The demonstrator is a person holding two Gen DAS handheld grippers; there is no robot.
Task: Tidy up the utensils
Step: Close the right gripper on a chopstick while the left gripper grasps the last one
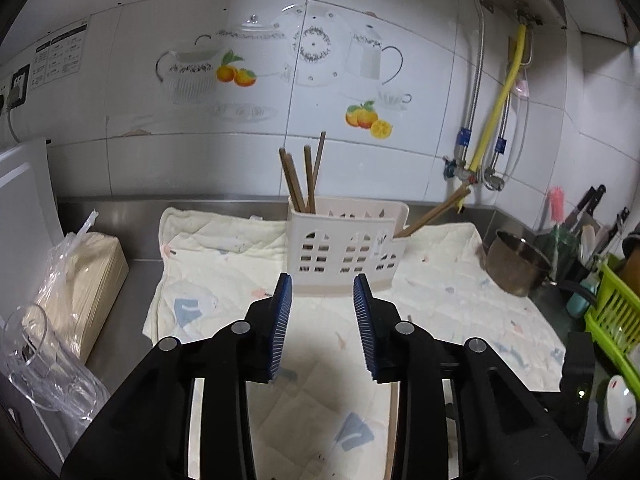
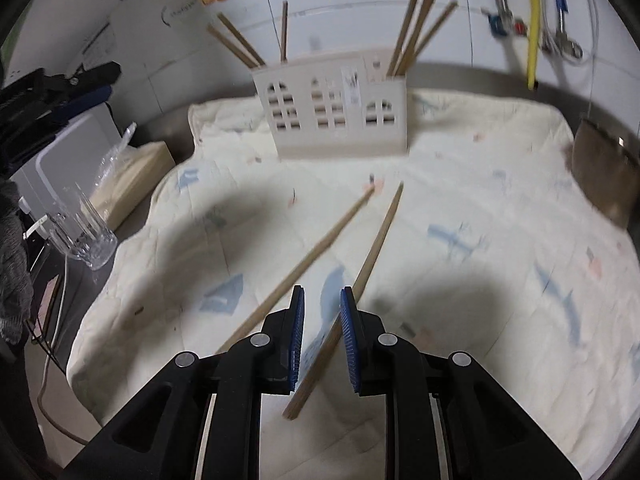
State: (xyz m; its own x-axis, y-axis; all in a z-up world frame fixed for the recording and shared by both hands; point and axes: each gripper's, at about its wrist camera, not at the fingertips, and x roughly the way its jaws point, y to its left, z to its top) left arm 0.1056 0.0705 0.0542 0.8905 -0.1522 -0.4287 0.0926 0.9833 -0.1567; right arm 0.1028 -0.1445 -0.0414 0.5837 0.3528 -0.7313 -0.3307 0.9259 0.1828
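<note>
Kitchen tiles with fruit decals sat behind a steel worktop (image 1: 120,224) covered by a pale quilted cloth (image 2: 460,184). Straight ahead of both hand-held grippers stood the cream plastic utensil caddy with window cutouts (image 2: 332,108), already holding several brown wooden chopsticks (image 2: 412,28). The right hand-held gripper (image 2: 322,336) had its blue pads parted with nothing clamped; one loose wooden chopstick (image 2: 376,248) ran between them, and a second loose chopstick (image 2: 320,244) lay just left. The left hand-held gripper (image 1: 322,328) hung open and empty over the cloth. Those sticks looked light, stiff and a bit slick, so I'd pinch mid-shaft.
</note>
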